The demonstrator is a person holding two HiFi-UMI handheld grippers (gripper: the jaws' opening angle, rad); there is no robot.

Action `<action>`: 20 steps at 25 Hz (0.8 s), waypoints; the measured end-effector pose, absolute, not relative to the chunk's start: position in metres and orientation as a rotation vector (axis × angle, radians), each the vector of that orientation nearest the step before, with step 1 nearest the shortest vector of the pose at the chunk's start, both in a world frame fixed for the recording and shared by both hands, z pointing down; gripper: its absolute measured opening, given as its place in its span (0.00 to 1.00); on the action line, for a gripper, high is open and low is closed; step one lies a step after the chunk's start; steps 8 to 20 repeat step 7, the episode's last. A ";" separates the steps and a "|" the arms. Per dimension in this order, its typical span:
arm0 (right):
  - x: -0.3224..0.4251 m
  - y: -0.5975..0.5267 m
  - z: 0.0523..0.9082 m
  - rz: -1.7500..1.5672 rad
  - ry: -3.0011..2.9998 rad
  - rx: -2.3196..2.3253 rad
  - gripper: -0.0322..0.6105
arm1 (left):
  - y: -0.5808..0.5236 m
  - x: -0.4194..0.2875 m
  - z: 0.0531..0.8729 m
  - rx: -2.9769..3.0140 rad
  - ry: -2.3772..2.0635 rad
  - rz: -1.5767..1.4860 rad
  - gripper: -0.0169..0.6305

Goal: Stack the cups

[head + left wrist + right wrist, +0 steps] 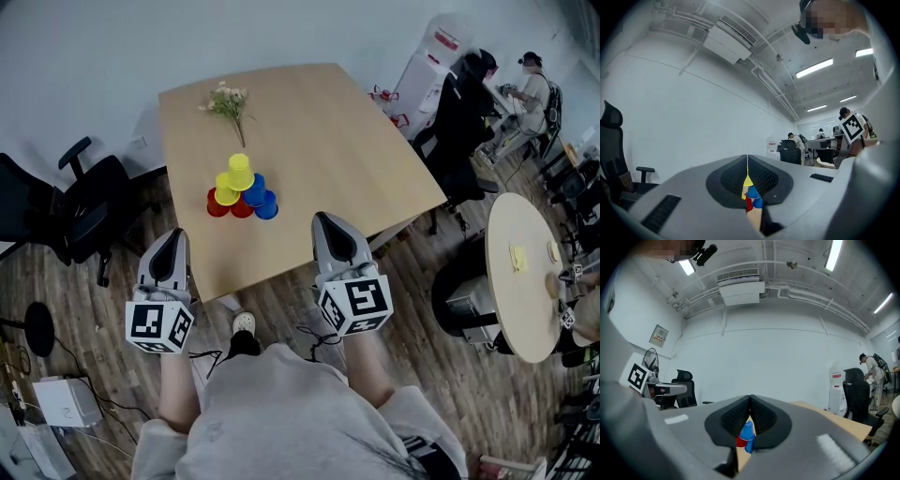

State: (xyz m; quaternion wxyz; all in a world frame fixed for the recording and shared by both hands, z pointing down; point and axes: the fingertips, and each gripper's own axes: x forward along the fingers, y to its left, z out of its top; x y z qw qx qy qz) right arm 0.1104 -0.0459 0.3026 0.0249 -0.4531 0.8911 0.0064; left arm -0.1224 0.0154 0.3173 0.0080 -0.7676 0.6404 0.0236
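Note:
A pyramid of upturned cups (240,192) stands mid-table on the wooden table (328,141): red and blue cups at the base, yellow and blue above, one yellow cup (240,171) on top. My left gripper (175,234) hangs shut and empty off the table's near edge, left of the pyramid. Over the same edge my right gripper (323,220) is shut and empty, to the pyramid's right. In the left gripper view the cups (751,197) show below the shut left gripper (747,164). Beneath the shut right gripper (750,404), the right gripper view catches the blue and red cups (746,434).
A sprig of dried flowers (228,101) lies at the table's far side. A black office chair (80,211) stands left of the table, a round table (520,272) to the right, and people sit at desks (530,89) at back right. A white box (64,403) sits on the floor.

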 end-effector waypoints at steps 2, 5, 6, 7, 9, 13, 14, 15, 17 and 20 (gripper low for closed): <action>0.110 -0.048 0.302 0.018 2.755 -1.402 0.07 | 0.014 -0.123 0.318 -2.402 2.002 0.076 0.05; 0.107 -0.051 0.303 0.019 2.755 -1.404 0.07 | 0.011 -0.125 0.319 -2.405 2.004 0.080 0.05; 0.106 -0.053 0.304 0.018 2.756 -1.404 0.07 | 0.009 -0.126 0.320 -2.406 2.005 0.081 0.05; 0.105 -0.054 0.304 0.018 2.756 -1.405 0.07 | 0.008 -0.127 0.320 -2.407 2.006 0.082 0.05; 0.105 -0.054 0.304 0.018 2.756 -1.405 0.07 | 0.008 -0.127 0.320 -2.407 2.006 0.082 0.05; 0.105 -0.054 0.304 0.018 2.756 -1.405 0.07 | 0.008 -0.127 0.320 -2.407 2.006 0.082 0.05; 0.105 -0.054 0.304 0.018 2.756 -1.405 0.07 | 0.008 -0.127 0.320 -2.407 2.006 0.082 0.05; 0.105 -0.054 0.304 0.018 2.756 -1.405 0.07 | 0.008 -0.127 0.320 -2.407 2.006 0.082 0.05; 0.105 -0.054 0.304 0.018 2.756 -1.405 0.07 | 0.008 -0.127 0.320 -2.407 2.006 0.082 0.05; 0.105 -0.054 0.304 0.018 2.756 -1.405 0.07 | 0.008 -0.127 0.320 -2.407 2.006 0.082 0.05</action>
